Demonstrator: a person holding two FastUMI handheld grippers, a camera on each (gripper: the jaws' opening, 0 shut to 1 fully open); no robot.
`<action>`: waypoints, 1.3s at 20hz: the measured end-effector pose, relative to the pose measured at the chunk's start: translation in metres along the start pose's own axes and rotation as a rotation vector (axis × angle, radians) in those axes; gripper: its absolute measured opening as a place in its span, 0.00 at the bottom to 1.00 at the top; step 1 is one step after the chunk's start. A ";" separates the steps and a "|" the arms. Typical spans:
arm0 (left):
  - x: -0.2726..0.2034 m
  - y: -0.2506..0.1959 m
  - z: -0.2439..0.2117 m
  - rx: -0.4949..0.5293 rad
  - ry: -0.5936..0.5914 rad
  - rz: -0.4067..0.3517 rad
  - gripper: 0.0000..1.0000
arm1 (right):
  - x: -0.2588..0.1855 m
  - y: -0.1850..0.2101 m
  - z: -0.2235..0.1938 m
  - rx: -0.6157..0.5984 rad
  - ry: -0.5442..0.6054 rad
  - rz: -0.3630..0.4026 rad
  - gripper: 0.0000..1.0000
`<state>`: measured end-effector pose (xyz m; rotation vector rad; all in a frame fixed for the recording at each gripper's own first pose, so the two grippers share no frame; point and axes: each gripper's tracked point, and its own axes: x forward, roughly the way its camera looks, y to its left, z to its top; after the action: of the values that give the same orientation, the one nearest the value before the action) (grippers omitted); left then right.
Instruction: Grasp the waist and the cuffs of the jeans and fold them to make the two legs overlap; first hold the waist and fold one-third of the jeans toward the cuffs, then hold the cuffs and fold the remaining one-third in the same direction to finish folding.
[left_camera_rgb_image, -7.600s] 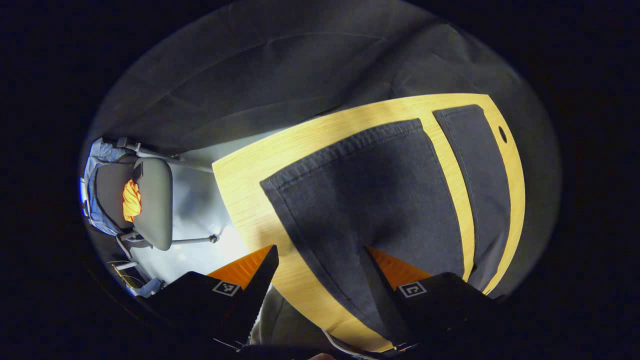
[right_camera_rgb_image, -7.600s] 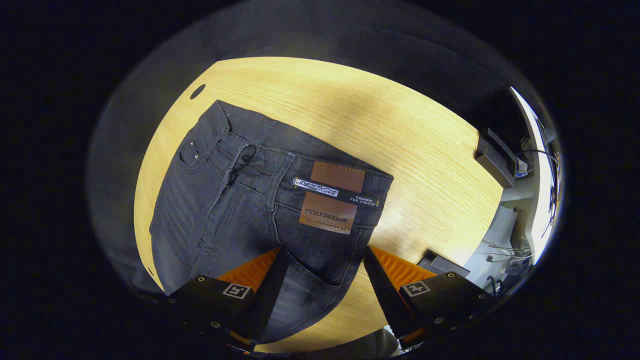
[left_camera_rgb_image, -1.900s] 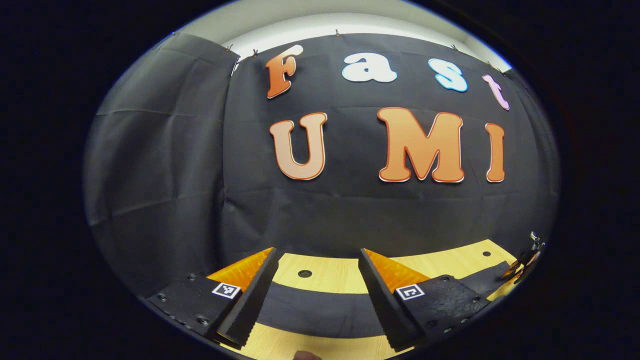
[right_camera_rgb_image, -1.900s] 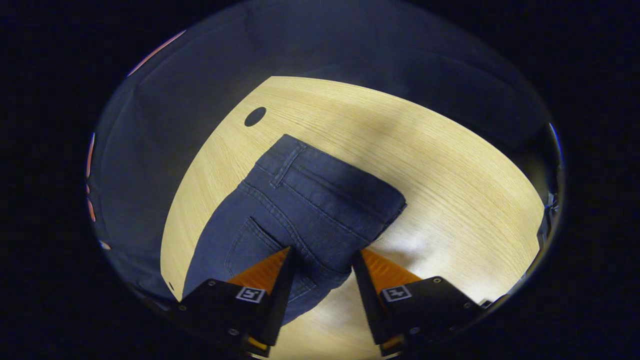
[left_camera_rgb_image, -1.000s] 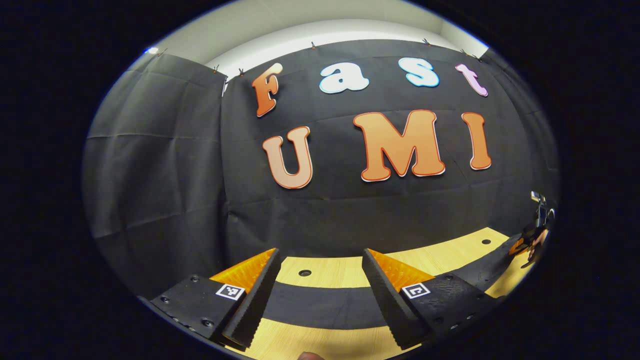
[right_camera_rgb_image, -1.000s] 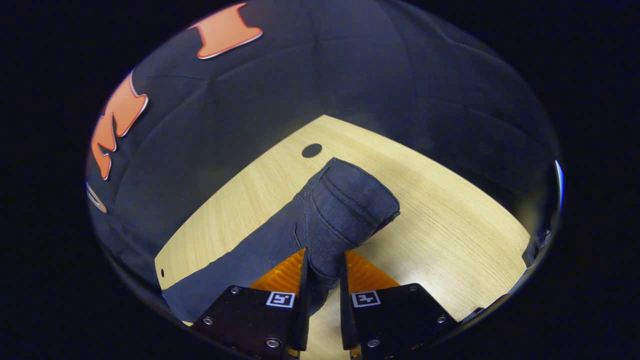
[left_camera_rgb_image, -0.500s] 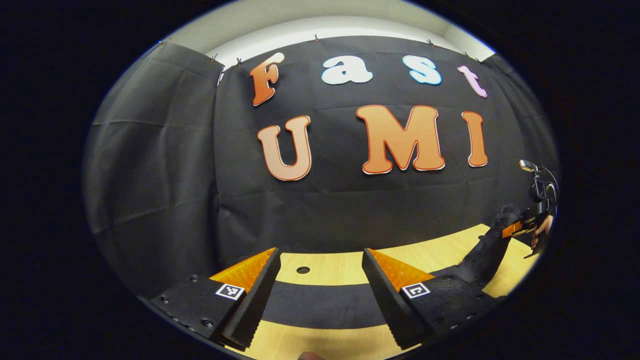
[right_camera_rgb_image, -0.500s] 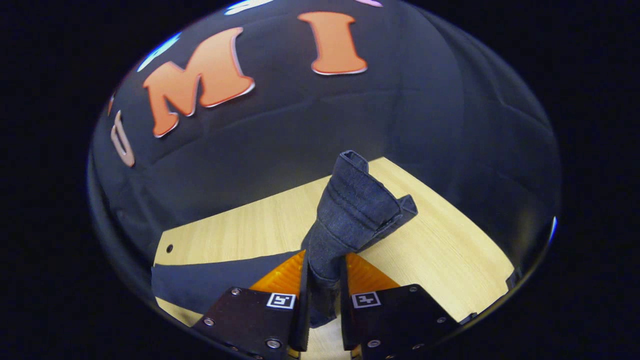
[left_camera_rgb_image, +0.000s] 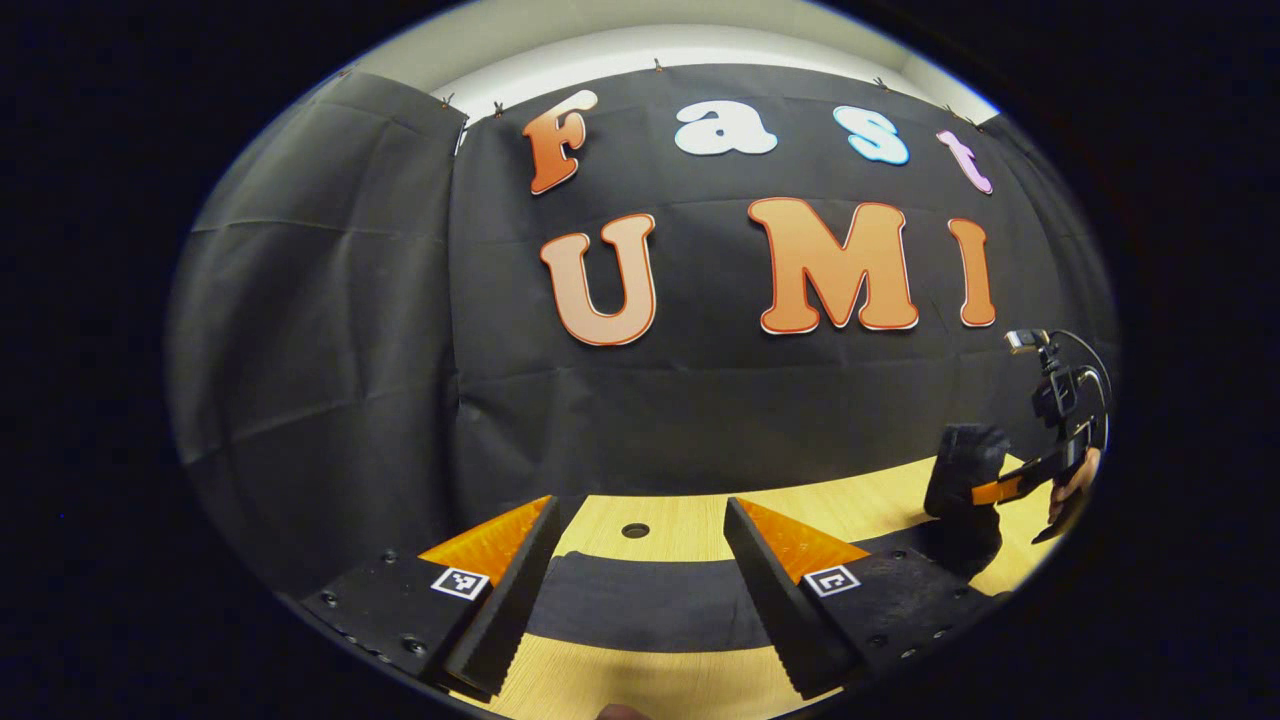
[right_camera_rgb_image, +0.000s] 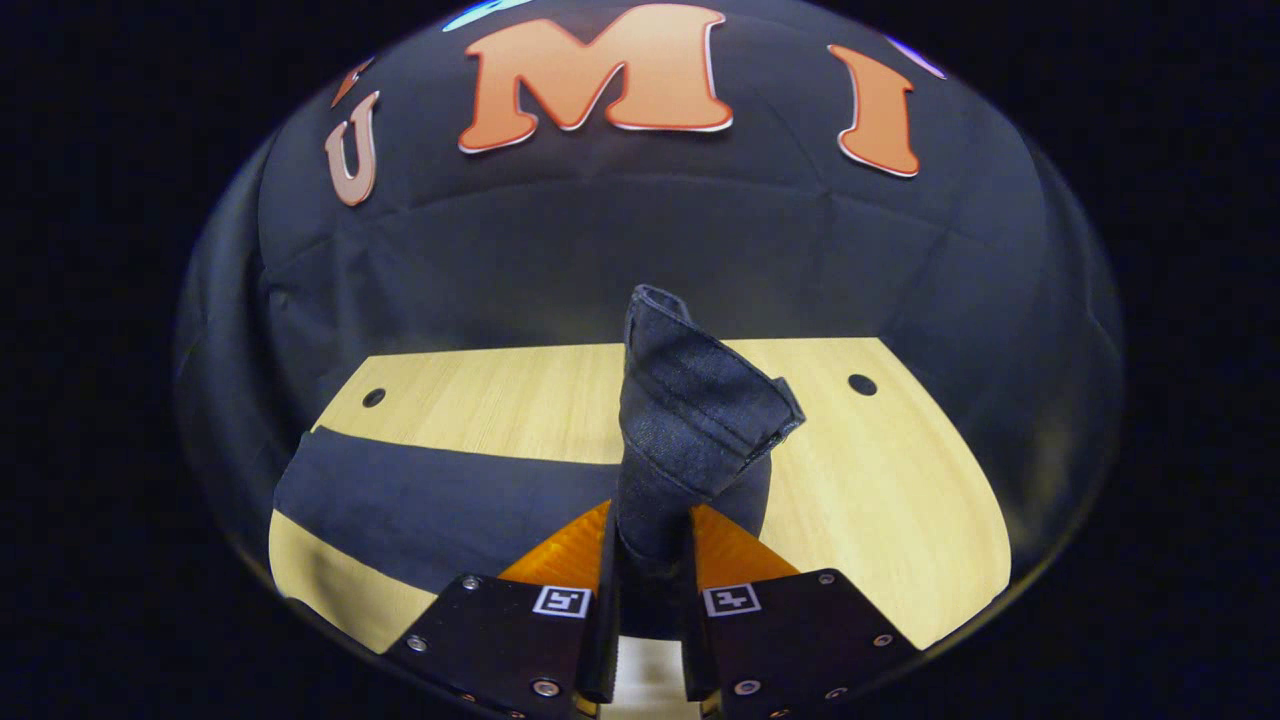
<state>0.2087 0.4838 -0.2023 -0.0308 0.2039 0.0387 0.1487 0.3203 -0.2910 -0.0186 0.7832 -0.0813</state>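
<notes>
Right gripper view: right gripper (right_camera_rgb_image: 648, 560) jaws pinch the jeans (right_camera_rgb_image: 700, 420) waist, raised above the counter (right_camera_rgb_image: 880, 480); legs lie flat leftward. Left gripper (left_camera_rgb_image: 640, 590) jaws spread, level, over the legs' near end.

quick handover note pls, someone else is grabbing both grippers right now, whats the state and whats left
Right gripper: shut on the waist of the jeans, lifted off the table.
Left gripper: open, holding nothing, low over the jeans' leg end.
Done: legs look overlapped into one flat strip.
Left: lay the waist a third toward the cuffs, then fold the cuff third the same way.
</notes>
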 end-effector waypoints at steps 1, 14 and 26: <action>0.000 0.004 -0.003 -0.003 0.005 0.005 0.98 | 0.006 0.009 -0.006 -0.011 0.013 0.001 0.27; 0.011 0.065 -0.059 -0.081 0.156 0.076 0.98 | 0.032 0.105 -0.090 -0.032 0.238 0.219 0.66; 0.090 0.108 -0.226 -0.504 0.740 0.119 0.98 | -0.031 0.066 -0.030 0.115 0.063 0.127 0.91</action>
<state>0.2471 0.5867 -0.4447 -0.5405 0.9322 0.1976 0.1103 0.3886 -0.2935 0.1429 0.8398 -0.0067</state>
